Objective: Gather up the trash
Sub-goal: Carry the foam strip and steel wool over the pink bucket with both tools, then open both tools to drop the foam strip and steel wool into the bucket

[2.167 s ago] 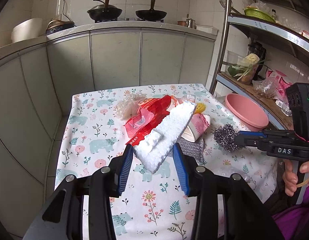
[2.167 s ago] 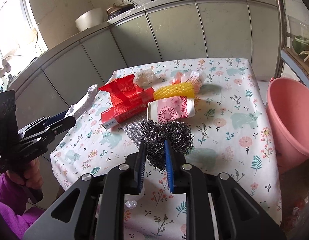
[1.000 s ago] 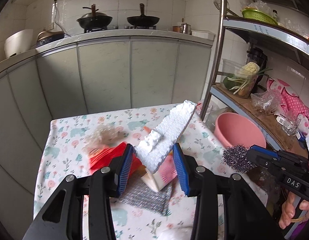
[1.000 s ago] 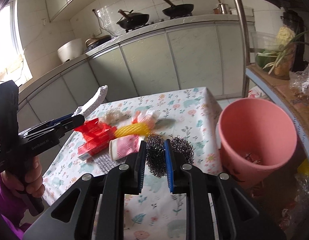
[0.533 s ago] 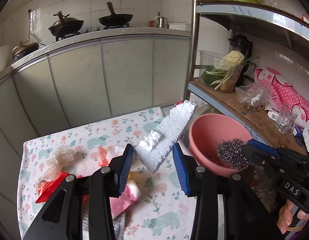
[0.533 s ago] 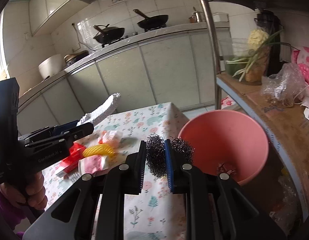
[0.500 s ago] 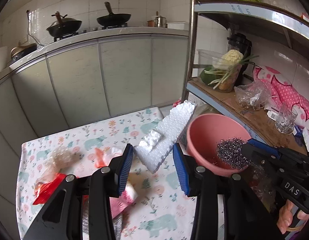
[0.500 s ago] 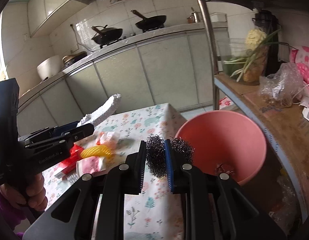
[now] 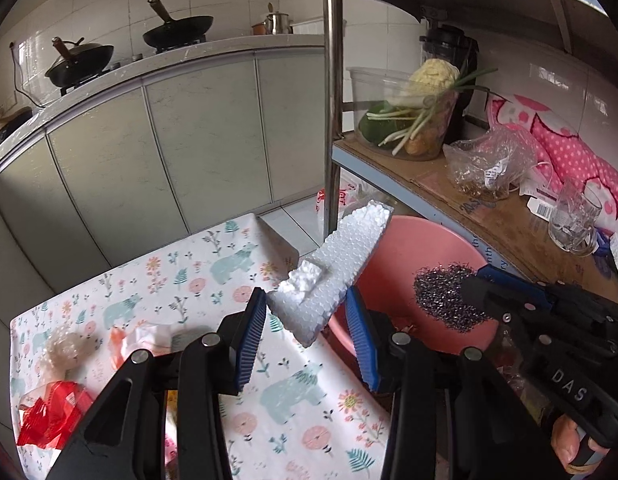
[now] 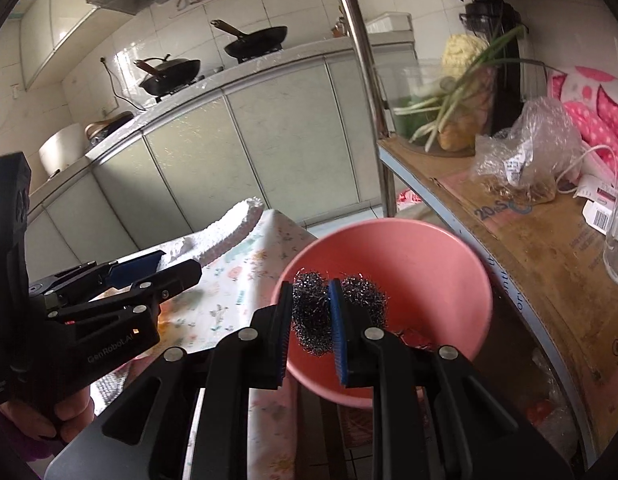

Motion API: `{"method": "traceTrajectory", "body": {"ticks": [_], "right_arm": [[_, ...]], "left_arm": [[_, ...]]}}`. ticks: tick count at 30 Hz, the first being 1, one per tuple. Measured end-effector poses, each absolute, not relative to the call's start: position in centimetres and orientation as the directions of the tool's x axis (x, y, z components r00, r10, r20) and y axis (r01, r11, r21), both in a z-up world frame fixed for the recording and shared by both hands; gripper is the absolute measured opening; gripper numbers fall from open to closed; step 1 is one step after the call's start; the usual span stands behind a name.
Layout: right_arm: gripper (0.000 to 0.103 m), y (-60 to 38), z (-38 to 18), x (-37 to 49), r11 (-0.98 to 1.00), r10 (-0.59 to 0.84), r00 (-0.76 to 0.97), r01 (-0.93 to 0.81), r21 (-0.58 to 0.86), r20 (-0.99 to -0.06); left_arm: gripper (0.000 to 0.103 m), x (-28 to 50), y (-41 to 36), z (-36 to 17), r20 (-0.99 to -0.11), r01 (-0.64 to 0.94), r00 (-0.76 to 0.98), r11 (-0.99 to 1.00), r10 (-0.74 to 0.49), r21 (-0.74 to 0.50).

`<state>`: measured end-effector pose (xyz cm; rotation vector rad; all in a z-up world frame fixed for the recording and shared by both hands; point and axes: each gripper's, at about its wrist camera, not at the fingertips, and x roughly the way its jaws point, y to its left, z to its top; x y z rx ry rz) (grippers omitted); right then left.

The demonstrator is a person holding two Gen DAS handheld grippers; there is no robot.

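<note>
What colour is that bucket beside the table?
Pink. The bucket shows best in the right wrist view.

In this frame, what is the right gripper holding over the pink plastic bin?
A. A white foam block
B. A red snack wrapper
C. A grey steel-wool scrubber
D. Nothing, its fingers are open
C: in the right wrist view the right gripper is shut on a grey steel-wool scrubber, poised above the pink plastic bin; the white foam block sits in the left gripper.
</note>
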<state>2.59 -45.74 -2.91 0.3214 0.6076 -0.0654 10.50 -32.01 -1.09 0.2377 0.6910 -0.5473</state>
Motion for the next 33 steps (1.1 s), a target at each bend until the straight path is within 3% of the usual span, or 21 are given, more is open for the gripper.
{"method": "traceTrajectory", "body": {"ticks": [33], "right_arm": [[0.019,-48.9,-9.9,7.0,0.933,0.004,0.735,0.242,0.268,-0.679]], "left_arm": [[0.041,14.6,-37.7,-6.2,-0.726,0.566,0.582,0.824,-0.367,0.037]]}}
